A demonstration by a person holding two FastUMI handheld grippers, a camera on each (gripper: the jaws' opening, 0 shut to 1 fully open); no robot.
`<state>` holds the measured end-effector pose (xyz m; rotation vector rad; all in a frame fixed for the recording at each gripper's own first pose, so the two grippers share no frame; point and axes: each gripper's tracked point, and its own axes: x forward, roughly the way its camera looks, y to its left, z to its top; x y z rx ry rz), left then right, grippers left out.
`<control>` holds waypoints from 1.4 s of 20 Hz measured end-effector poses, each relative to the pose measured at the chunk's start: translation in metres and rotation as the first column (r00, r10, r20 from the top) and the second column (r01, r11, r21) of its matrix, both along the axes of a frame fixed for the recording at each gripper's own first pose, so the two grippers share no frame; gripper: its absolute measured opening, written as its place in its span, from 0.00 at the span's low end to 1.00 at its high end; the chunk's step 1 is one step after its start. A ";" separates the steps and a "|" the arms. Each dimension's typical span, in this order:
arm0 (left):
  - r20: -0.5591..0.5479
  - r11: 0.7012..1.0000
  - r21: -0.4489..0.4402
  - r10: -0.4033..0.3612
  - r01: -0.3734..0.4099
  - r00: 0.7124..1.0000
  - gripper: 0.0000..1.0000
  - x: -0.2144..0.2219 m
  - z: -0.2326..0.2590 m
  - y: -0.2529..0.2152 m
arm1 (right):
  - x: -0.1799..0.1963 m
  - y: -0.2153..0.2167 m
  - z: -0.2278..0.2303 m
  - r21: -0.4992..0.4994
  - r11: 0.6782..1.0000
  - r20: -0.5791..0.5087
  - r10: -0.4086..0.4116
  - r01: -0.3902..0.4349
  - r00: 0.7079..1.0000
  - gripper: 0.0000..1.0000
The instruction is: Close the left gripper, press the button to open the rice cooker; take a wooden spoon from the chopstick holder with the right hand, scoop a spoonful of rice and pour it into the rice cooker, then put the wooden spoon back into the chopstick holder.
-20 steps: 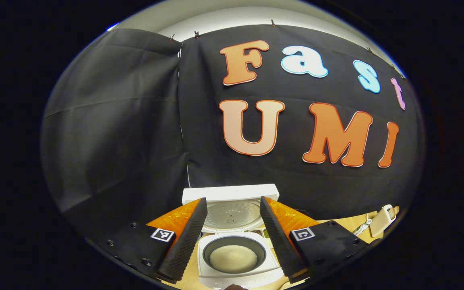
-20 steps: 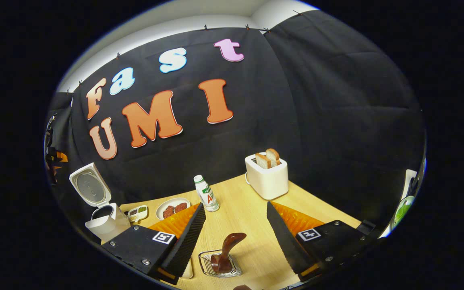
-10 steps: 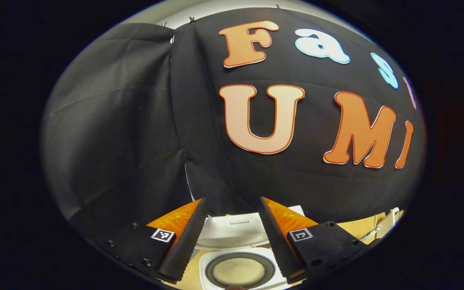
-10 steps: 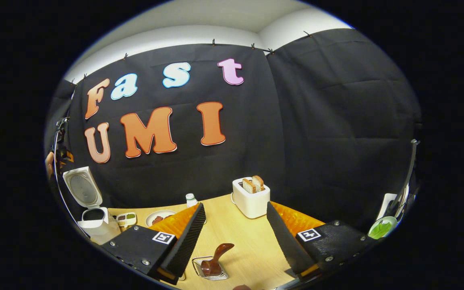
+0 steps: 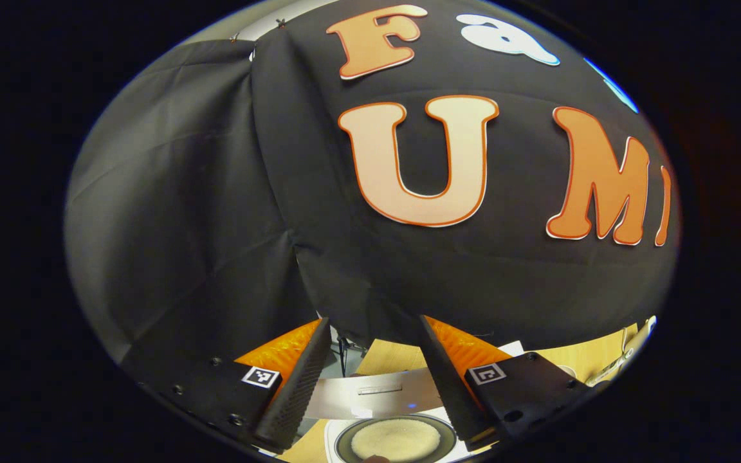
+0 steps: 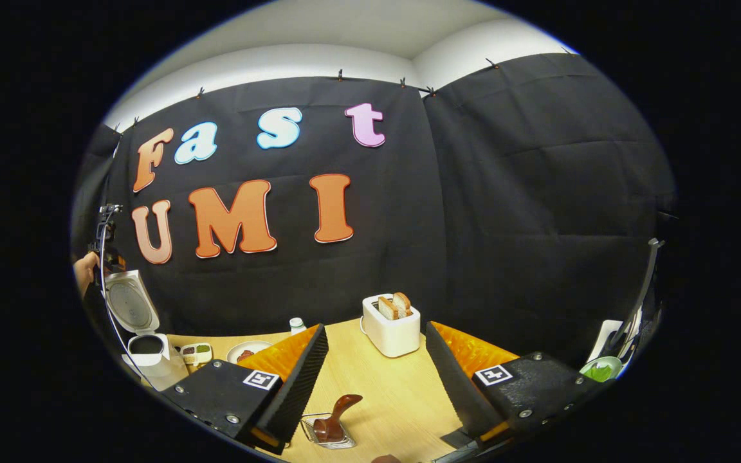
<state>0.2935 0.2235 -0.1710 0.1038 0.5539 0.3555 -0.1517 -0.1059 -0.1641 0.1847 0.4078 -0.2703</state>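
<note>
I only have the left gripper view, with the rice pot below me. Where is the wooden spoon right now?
Observer: In the right gripper view, the wooden spoon stands in the wire holder on the table.
Operator: Is the right gripper holding it?
Observer: No, the right gripper is open and grips nothing.
Operator: Anything behind the holder?
Observer: A toaster with bread in it stands farther back.

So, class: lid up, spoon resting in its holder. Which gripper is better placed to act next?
Right. The right gripper is open above the spoon in its holder; the left gripper hangs over the cooker.
</note>
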 end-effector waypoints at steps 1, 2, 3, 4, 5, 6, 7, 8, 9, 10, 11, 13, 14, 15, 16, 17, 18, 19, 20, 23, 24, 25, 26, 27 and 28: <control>0.006 1.000 -0.009 0.011 -0.011 1.000 0.91 0.000 -0.001 0.003 | -0.002 -0.003 0.001 -0.008 1.000 -0.001 -0.006 0.006 1.000 0.95; -0.001 1.000 -0.011 0.013 -0.013 1.000 0.92 0.000 -0.003 0.005 | -0.004 -0.008 0.003 -0.015 1.000 -0.004 -0.012 0.012 1.000 0.95; -0.005 1.000 -0.010 0.007 -0.007 1.000 0.87 0.000 -0.002 0.006 | -0.007 -0.012 0.003 -0.021 1.000 -0.009 -0.021 0.020 1.000 0.95; -0.019 1.000 -0.016 0.000 0.000 1.000 0.88 -0.002 -0.004 0.004 | -0.011 -0.015 0.004 -0.022 0.999 -0.014 -0.024 0.023 1.000 0.95; -0.029 1.000 -0.025 -0.007 0.006 1.000 0.88 -0.003 -0.004 0.002 | -0.014 -0.017 0.004 -0.028 0.999 -0.018 -0.027 0.027 0.999 0.95; -0.044 0.999 -0.036 -0.013 0.011 0.999 0.91 -0.005 -0.007 0.000 | -0.017 -0.020 0.003 -0.035 0.999 -0.022 -0.032 0.031 0.999 0.95; -0.060 0.999 -0.040 -0.021 0.019 0.998 0.88 -0.007 -0.008 -0.003 | -0.020 -0.023 0.002 -0.042 0.998 -0.029 -0.037 0.035 0.999 0.95; -0.080 0.999 -0.038 -0.029 0.026 0.996 0.88 -0.010 -0.009 -0.005 | -0.023 -0.027 0.002 -0.047 0.998 -0.034 -0.043 0.042 0.998 0.95; -0.101 0.999 -0.032 -0.034 0.031 0.994 0.89 -0.013 -0.009 -0.007 | -0.024 -0.028 0.003 -0.045 0.998 -0.033 -0.043 0.042 0.999 0.95; -0.123 0.999 -0.025 -0.043 0.040 0.992 0.87 -0.017 -0.009 -0.009 | -0.025 -0.029 0.007 -0.046 0.998 -0.029 -0.044 0.043 0.999 0.95; -0.143 0.999 -0.020 -0.049 0.046 0.989 0.89 -0.019 -0.009 -0.011 | -0.026 -0.031 0.009 -0.049 0.998 -0.024 -0.046 0.045 0.999 0.95; -0.188 0.998 -0.030 -0.052 0.048 0.981 0.88 -0.027 -0.012 -0.016 | -0.025 -0.038 0.015 -0.058 0.997 -0.009 -0.047 0.046 0.999 0.95; -0.214 0.998 -0.051 -0.051 0.041 0.976 0.89 -0.036 -0.014 -0.020 | -0.025 -0.039 0.018 -0.064 0.997 0.001 -0.045 0.045 0.999 0.95; -0.239 0.996 -0.083 -0.048 0.029 0.970 0.89 -0.043 -0.020 -0.023 | -0.023 -0.041 0.021 -0.071 0.997 0.011 -0.039 0.040 0.999 0.95; -0.266 0.992 -0.125 -0.042 0.009 0.963 0.88 -0.056 -0.027 -0.030 | -0.022 -0.042 0.025 -0.078 0.996 0.014 -0.033 0.034 0.999 0.95; -0.293 0.985 -0.174 -0.044 -0.007 0.955 0.88 -0.069 -0.033 -0.039 | -0.020 -0.044 0.026 -0.084 0.996 0.016 -0.024 0.025 1.000 0.95; -0.313 0.977 -0.212 -0.046 -0.023 0.949 0.89 -0.083 -0.040 -0.046 | -0.019 -0.046 0.026 -0.094 0.995 0.016 -0.017 0.018 1.000 0.95; -0.331 0.972 -0.232 -0.051 -0.029 0.942 0.89 -0.093 -0.046 -0.050 | -0.018 -0.049 0.027 -0.103 0.995 0.019 -0.010 0.012 1.000 0.95; -0.347 0.969 -0.244 -0.051 -0.038 0.936 0.89 -0.104 -0.052 -0.053 | -0.019 -0.056 0.027 -0.111 0.994 0.020 -0.004 0.006 1.000 0.95; -0.385 0.966 -0.256 -0.072 -0.032 0.920 0.90 -0.138 -0.070 -0.066 | -0.010 -0.062 0.029 -0.121 0.993 0.022 0.016 -0.013 1.000 0.95; -0.395 0.966 -0.257 -0.075 -0.032 0.915 0.90 -0.144 -0.076 -0.069 | -0.006 -0.063 0.030 -0.125 0.992 0.021 0.022 -0.019 1.000 0.95; -0.406 0.965 -0.260 -0.078 -0.034 0.911 0.90 -0.155 -0.081 -0.074 | -0.004 -0.065 0.030 -0.131 0.991 0.021 0.029 -0.026 0.999 0.95; -0.417 0.964 -0.263 -0.078 -0.038 0.905 0.89 -0.169 -0.090 -0.080 | -0.002 -0.067 0.031 -0.142 0.989 0.022 0.033 -0.029 0.999 0.95; -0.428 0.963 -0.264 -0.078 -0.043 0.901 0.90 -0.178 -0.096 -0.083 | 0.000 -0.068 0.031 -0.151 0.988 0.025 0.040 -0.036 0.999 0.95; -0.441 0.963 -0.265 -0.077 -0.048 0.894 0.90 -0.193 -0.105 -0.085 | 0.002 -0.068 0.031 -0.159 0.986 0.028 0.049 -0.043 0.998 0.95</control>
